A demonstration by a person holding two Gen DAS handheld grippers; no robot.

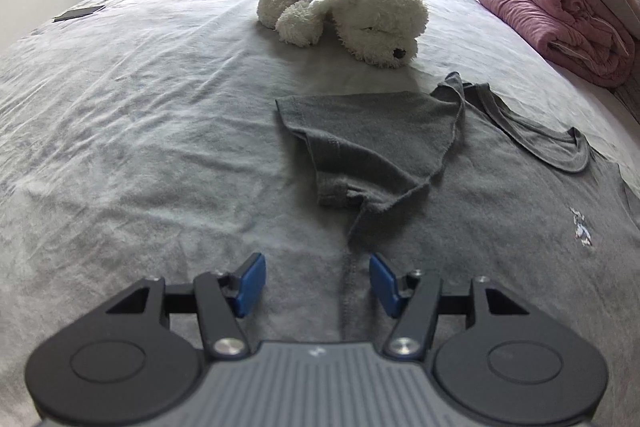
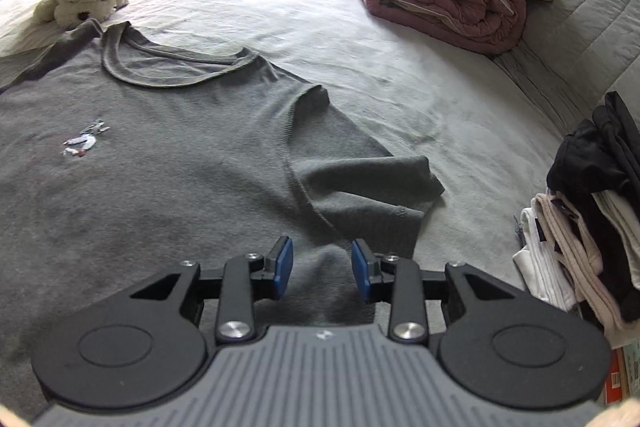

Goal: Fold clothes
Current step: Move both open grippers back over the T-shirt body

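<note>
Grey T-shirt point(image 2: 160, 155) lay flat on the bed point(image 1: 120, 107). Left gripper point(image 1: 317, 281) and right gripper point(image 2: 322, 269) stood part open, empty, over side hems; pinching both layers squarely is advised.

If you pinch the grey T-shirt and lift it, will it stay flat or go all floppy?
Probably floppy: the grey T-shirt is thin knit, and its sleeve already lies crumpled and folded over. It likely feels light, since it lies flat on the bed sheet. It may drag and bunch rather than slide if pushed.
</note>
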